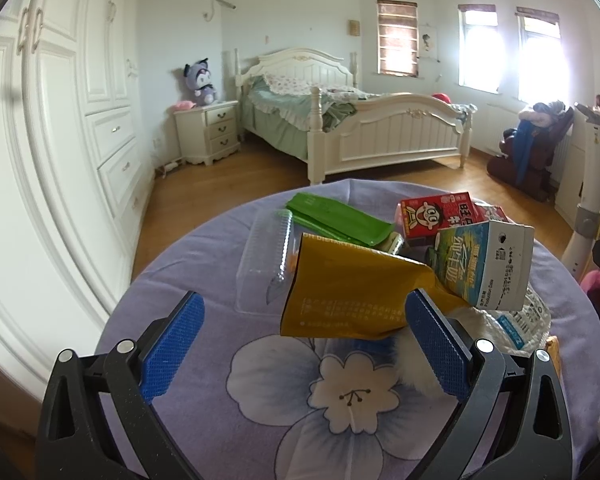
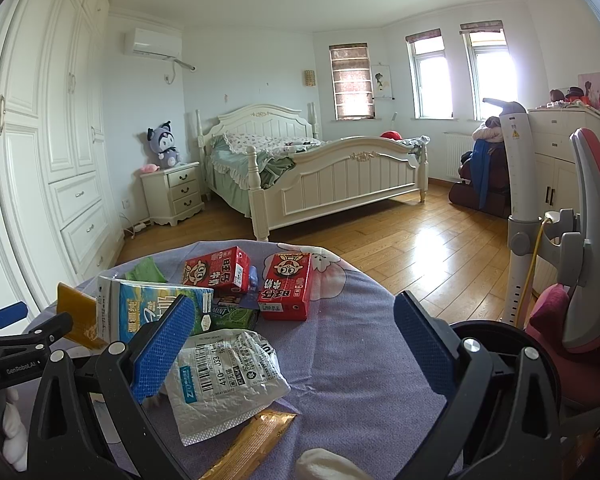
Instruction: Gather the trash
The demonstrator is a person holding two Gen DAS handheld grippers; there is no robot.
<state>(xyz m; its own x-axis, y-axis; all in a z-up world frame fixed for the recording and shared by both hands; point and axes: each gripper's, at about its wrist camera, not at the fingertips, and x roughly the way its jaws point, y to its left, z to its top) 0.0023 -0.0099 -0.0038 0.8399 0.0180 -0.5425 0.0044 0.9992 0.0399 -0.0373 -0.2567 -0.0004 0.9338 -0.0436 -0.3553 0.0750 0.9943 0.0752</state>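
Observation:
Trash lies on a round table with a purple flowered cloth (image 1: 204, 320). In the left wrist view, my left gripper (image 1: 304, 340) is open, its pads either side of a yellow pouch (image 1: 348, 296). Beyond lie a clear plastic tray (image 1: 266, 264), a green wrapper (image 1: 336, 216), a red milk carton (image 1: 436, 216) and a blue-white milk carton (image 1: 488, 264). In the right wrist view, my right gripper (image 2: 296, 344) is open above a white crumpled packet (image 2: 228, 376). Two red cartons (image 2: 216, 270) (image 2: 286, 286), the blue-white carton (image 2: 140, 308), a green mint box (image 2: 232, 316) and a gold sachet (image 2: 248, 444) lie around it.
A white wardrobe (image 1: 60, 120) stands on the left. A bed (image 2: 320, 172) and nightstand (image 2: 174, 192) stand beyond the table on the wood floor. A pink chair (image 2: 588, 260) and a white stand (image 2: 520, 200) are close on the right.

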